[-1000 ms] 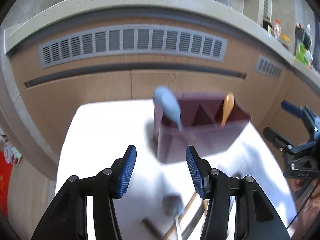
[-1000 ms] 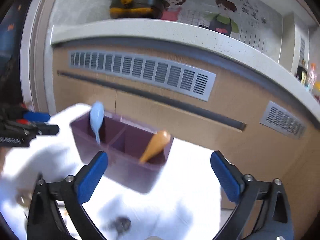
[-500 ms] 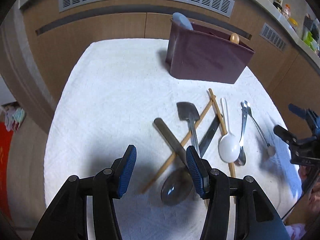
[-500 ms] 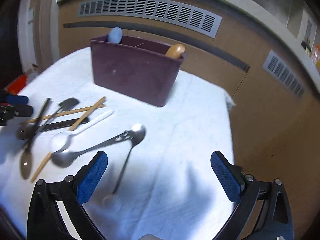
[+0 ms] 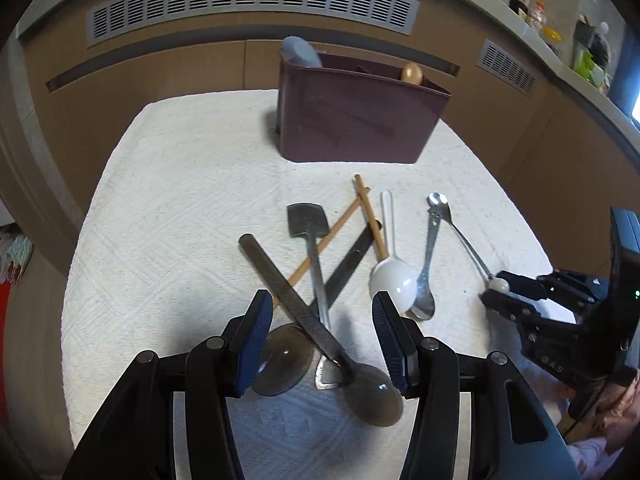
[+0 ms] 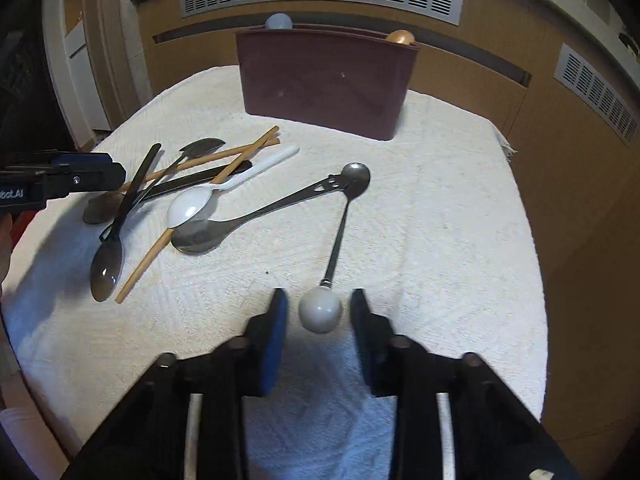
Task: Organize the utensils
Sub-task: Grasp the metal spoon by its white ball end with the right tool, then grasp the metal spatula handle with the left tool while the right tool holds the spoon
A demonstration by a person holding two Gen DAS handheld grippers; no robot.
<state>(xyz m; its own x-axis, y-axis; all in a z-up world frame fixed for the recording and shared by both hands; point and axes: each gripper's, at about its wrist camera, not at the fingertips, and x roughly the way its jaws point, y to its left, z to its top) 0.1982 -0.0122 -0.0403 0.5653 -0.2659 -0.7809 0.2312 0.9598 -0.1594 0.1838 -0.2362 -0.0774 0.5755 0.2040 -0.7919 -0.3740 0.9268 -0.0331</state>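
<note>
From the left wrist view, the left gripper [image 5: 322,334] hangs with its jaws spread above a tangle of utensils on the white cloth [image 5: 168,216]: a dark flat-handled spoon [image 5: 320,326] crosses a second dark spoon [image 5: 285,364] and a small metal spatula [image 5: 310,236], with two wooden chopsticks [image 5: 366,210] lying crossed among them. Just to the right lie a white plastic spoon [image 5: 392,276] and a steel spoon [image 5: 426,280], side by side. Farther right a slim steel spoon with a white ball handle [image 5: 460,234] lies on the cloth, its ball end sitting at the tips of the right gripper [image 5: 500,294]. At the far side stands the maroon utensil holder [image 5: 356,120], with a pale blue spoon [image 5: 300,52] at its left end and a brown spoon [image 5: 412,74] toward its right. From the right wrist view, the right gripper [image 6: 319,312] has its jaws spread on either side of the white ball [image 6: 320,311], with a gap visible on each side. The slim spoon [image 6: 340,224] runs away from the ball toward the holder [image 6: 324,80], its bowl touching the steel spoon's [image 6: 256,216] handle end. The left gripper [image 6: 68,178] shows at the left edge over the pile.
</note>
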